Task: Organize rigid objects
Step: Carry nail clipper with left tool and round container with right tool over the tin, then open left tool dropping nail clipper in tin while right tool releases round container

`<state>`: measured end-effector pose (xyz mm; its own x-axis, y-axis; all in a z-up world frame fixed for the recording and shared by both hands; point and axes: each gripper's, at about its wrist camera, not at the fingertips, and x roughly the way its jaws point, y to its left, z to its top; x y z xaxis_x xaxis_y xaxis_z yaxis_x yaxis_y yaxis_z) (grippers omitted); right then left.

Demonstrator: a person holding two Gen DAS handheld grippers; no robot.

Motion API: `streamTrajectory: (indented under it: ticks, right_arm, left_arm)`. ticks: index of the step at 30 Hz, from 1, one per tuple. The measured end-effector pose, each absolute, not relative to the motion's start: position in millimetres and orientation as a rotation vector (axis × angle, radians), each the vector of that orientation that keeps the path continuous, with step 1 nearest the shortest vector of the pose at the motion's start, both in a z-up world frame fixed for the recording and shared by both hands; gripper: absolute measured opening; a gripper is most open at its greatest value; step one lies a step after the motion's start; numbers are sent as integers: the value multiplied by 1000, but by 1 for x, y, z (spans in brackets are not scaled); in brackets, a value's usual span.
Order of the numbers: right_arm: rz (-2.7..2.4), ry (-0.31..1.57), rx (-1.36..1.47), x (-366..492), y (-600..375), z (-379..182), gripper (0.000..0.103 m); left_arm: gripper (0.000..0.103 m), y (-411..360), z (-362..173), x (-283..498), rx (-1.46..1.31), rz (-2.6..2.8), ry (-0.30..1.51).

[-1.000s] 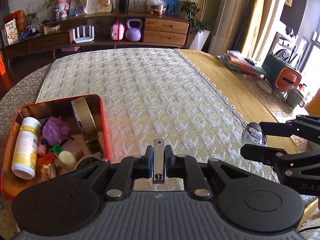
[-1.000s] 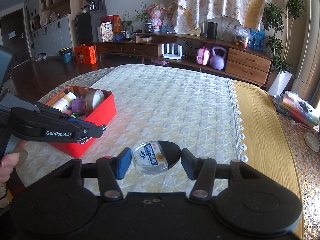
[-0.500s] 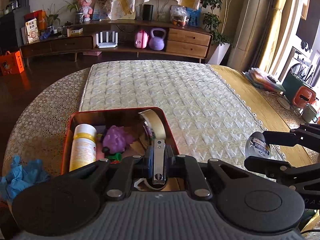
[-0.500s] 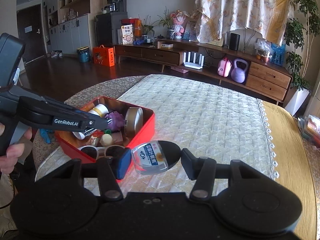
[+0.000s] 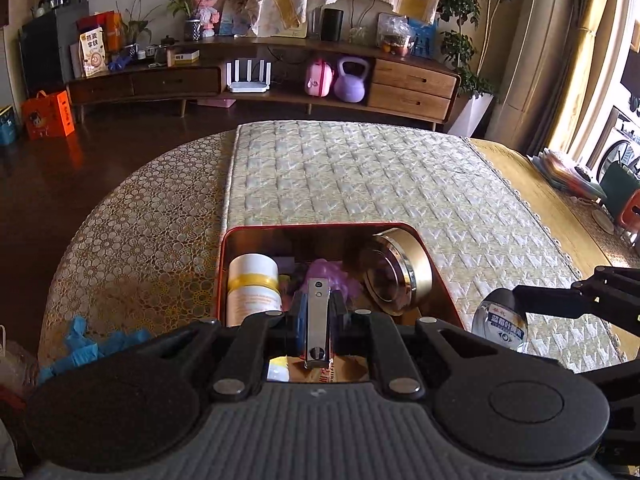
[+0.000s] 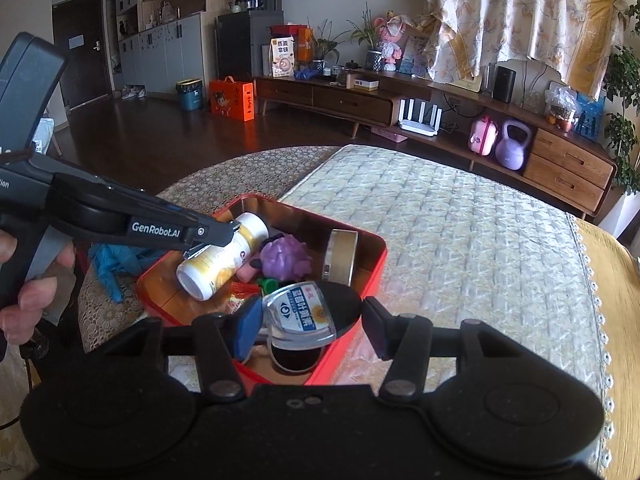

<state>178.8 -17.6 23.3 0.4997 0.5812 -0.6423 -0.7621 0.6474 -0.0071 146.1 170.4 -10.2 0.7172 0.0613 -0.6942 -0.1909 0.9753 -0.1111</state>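
My left gripper (image 5: pixel 318 310) is shut on a metal nail clipper (image 5: pixel 318 332) and hangs over the red tin box (image 5: pixel 320 227). The box holds a white and yellow bottle (image 5: pixel 253 284), a purple spiky ball (image 5: pixel 332 276), a round gold tin (image 5: pixel 400 280) and sunglasses (image 6: pixel 294 354). My right gripper (image 6: pixel 310 320) is shut on a small clear bottle with a blue label (image 6: pixel 300 314), above the near right corner of the red box (image 6: pixel 372 272). The right wrist view shows the left gripper (image 6: pixel 212 236) over the white bottle (image 6: pixel 224 260).
The box sits near the left end of a quilted runner (image 5: pixel 360 176) on a round-ended table. A crumpled blue cloth (image 5: pixel 80 344) lies at the table's left edge. Papers (image 5: pixel 568 172) and cups stand at the far right. A low sideboard (image 5: pixel 280 76) stands beyond the table.
Both grippers have swung left with what they hold. The red box, at the left edge a second ago, now lies right under the left gripper and under the right one's bottle.
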Motion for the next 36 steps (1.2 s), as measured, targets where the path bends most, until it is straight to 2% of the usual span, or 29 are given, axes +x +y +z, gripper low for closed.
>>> streamTrajectory:
  ticks: [21, 36]
  right_arm:
    - [845, 717, -372, 205, 32, -24, 53]
    - [835, 736, -339, 206, 29, -20, 55]
  left_arm:
    - [11, 177, -50, 179, -181, 82, 852]
    - [11, 185, -73, 185, -230, 87, 914]
